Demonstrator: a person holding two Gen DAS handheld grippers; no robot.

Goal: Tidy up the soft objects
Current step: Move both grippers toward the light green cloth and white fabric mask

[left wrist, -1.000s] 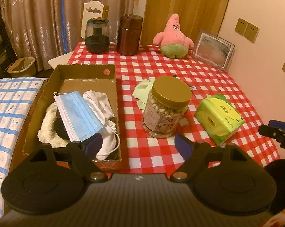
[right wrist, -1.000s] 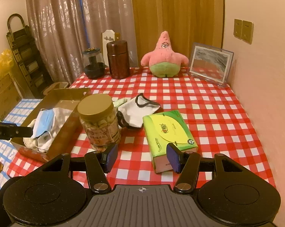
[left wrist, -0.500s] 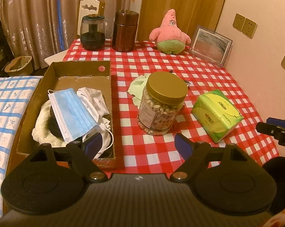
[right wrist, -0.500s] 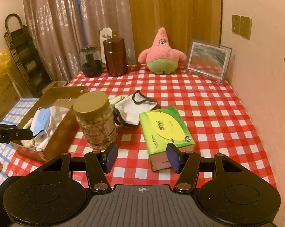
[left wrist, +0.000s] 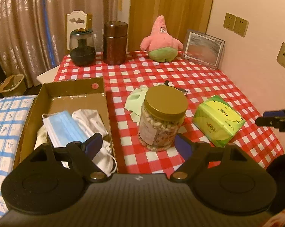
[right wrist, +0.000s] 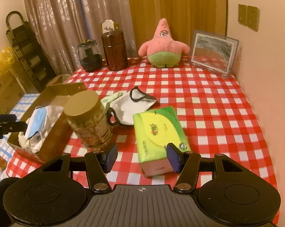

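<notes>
A: Checked left to right. Cardboard box (left wrist: 104, 102) at bench (right wrist: 208, 102) edge, blue mask (left wrist: 64, 127) and white cloths gathered inside. Left tongs (left wrist: 136, 144) apart, empty.

B: Noted. White mask (right wrist: 131, 106) loose behind nut jar (right wrist: 89, 121). Right tongs (right wrist: 140, 158) apart, empty, nearer tissue pack (right wrist: 157, 130) than a second ago.

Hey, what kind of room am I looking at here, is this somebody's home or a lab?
Most likely a lived-in home, perhaps a dining corner: a table with a red checked tablecloth, a Patrick Star plush beside a framed picture, and curtains behind.
</notes>
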